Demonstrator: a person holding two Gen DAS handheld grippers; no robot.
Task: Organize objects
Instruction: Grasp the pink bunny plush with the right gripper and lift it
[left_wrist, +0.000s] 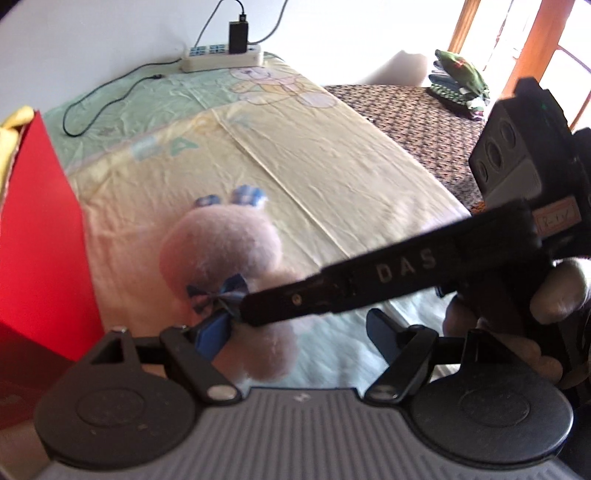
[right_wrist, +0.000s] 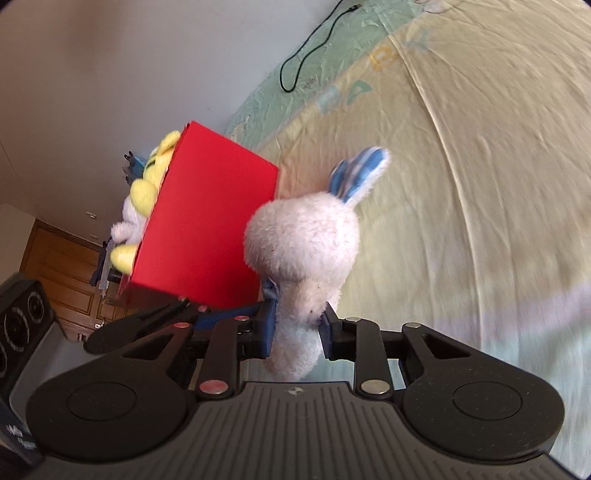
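From my left wrist, my left claw (left_wrist: 295, 334) stands open and empty, with the plush rabbit (left_wrist: 225, 258) ahead of it above the bedsheet (left_wrist: 332, 155). My right claw (left_wrist: 236, 314) reaches across from the right and pinches the rabbit below its head. A red box (left_wrist: 40, 229) stands at the left. From my right wrist, my right claw (right_wrist: 297, 326) is clenched on the rabbit's (right_wrist: 306, 251) body, head up, just beside the red box (right_wrist: 207, 218), which holds yellow and white plush toys (right_wrist: 144, 192).
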